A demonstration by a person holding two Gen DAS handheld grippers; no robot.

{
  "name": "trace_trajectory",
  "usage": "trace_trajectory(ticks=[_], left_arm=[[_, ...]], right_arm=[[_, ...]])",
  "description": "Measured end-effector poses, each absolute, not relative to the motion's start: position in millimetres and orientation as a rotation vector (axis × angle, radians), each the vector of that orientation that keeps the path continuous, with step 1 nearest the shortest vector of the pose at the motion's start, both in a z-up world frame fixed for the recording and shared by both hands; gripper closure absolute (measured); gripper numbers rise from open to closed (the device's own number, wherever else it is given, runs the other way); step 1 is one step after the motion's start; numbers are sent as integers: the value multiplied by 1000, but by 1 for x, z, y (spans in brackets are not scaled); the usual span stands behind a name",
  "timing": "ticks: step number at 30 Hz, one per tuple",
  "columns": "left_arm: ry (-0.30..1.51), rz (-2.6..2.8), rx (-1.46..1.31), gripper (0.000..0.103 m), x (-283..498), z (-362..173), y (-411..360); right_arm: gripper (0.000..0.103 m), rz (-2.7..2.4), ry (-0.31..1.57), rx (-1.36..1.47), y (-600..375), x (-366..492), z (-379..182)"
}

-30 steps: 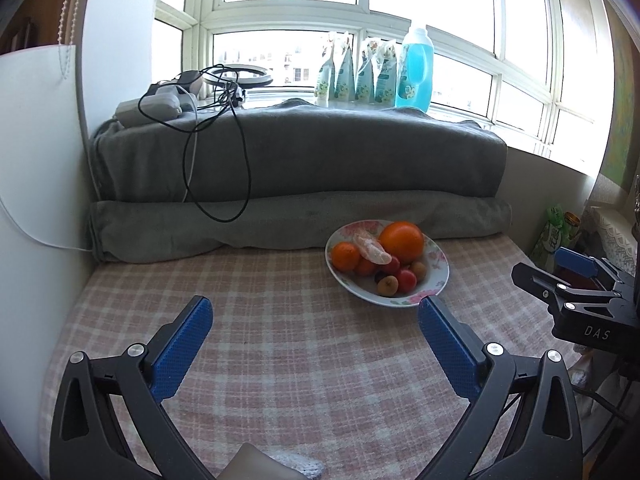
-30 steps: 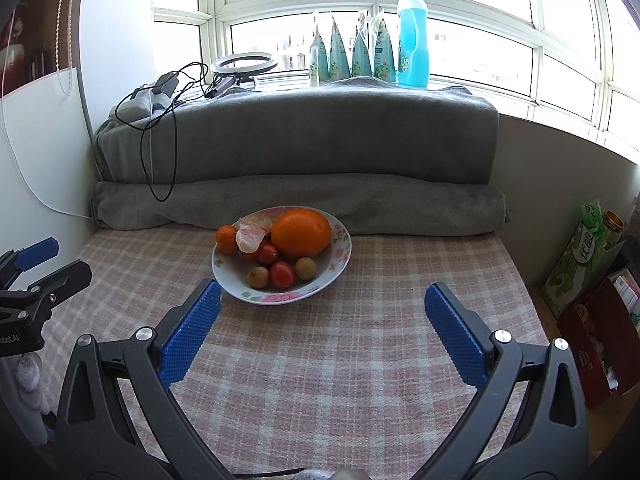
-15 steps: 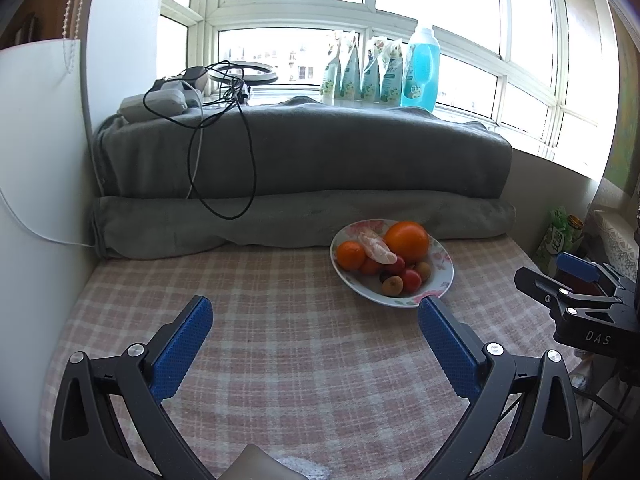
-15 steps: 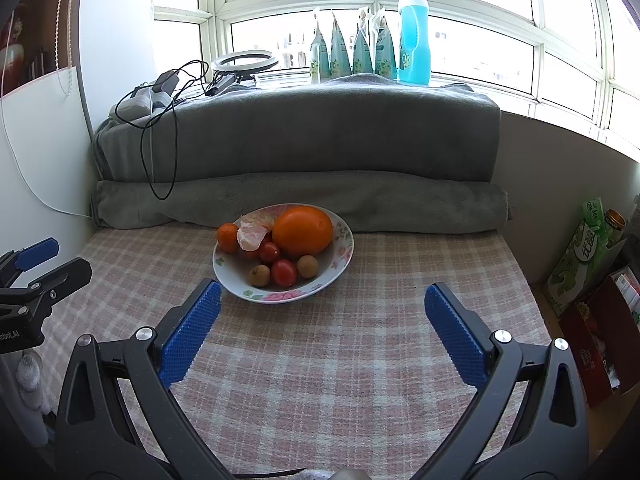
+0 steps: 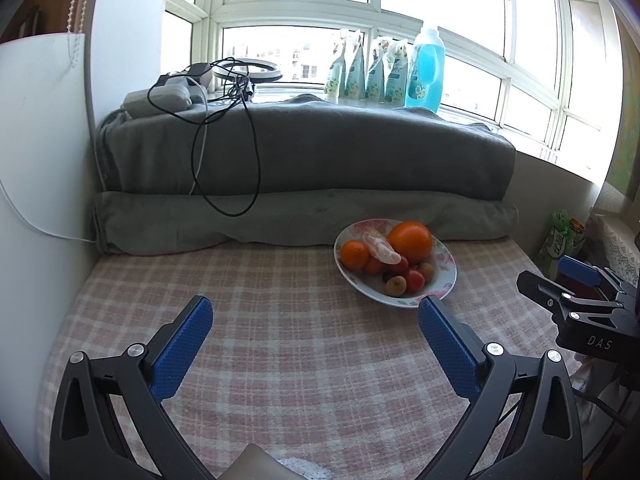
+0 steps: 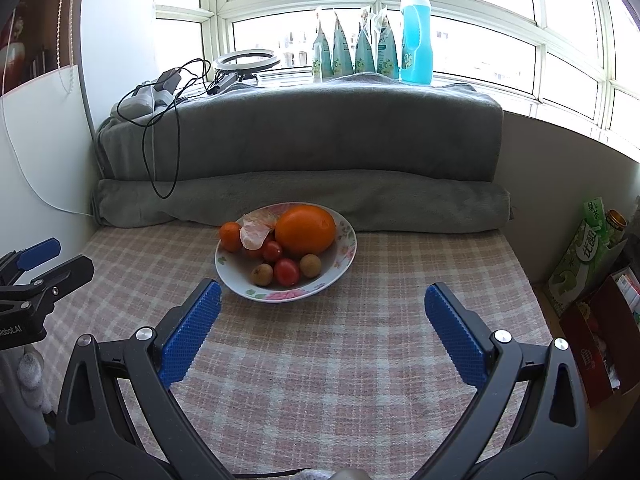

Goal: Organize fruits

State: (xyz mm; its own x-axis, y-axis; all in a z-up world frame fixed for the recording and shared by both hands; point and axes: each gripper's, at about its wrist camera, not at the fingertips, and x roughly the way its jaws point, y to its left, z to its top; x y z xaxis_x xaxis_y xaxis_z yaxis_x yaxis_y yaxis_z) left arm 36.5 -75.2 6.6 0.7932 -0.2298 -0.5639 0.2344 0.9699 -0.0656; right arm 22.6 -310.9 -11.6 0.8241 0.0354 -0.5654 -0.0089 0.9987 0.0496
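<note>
Left gripper (image 5: 314, 316): jaws spread wide, nothing between the blue pads; it hovers over the checked cloth (image 5: 280, 344), short of the bowl and to its left.
Right gripper (image 6: 322, 304): jaws spread wide, nothing held; its left pad stands just in front of the bowl's near rim.
Fruit location: all visible fruit lies in the flowered bowl (image 6: 344, 258), which stands on the cloth near the rolled grey blanket (image 6: 400, 204).
Bowl contents: one large orange (image 6: 306, 230), a small mandarin (image 6: 230, 236), a peeled citrus piece (image 6: 254, 232), two red tomatoes (image 6: 287, 272), and two small brown fruits (image 6: 310, 266).
Loose fruit: none visible on the cloth in either view.
Change over the last second, left view: the bowl shifts slightly right and lower in frame; the camera has swung a little left and edged forward.
Change over the last second, right view: the bowl sits marginally nearer and more central; the gripper drifts toward it.
Change in the fruit: none; every piece keeps its place in the bowl.
Change in jaw opening: none on either tool.
Meaning for the task: judged from this, the motion is small repositioning only, with no grasp or release.
Stage reading: the scene fits fruit already gathered into the bowl, and equally fruit waiting in the bowl to be sorted out; the views do not settle which.
</note>
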Motion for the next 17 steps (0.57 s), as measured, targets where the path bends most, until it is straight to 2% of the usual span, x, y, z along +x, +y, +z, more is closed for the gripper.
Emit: trace_trajectory(ticks=[17], left_arm=[[583, -264, 14, 1, 33, 6, -75]], right_arm=[[0, 25, 607, 41, -308, 23, -15]])
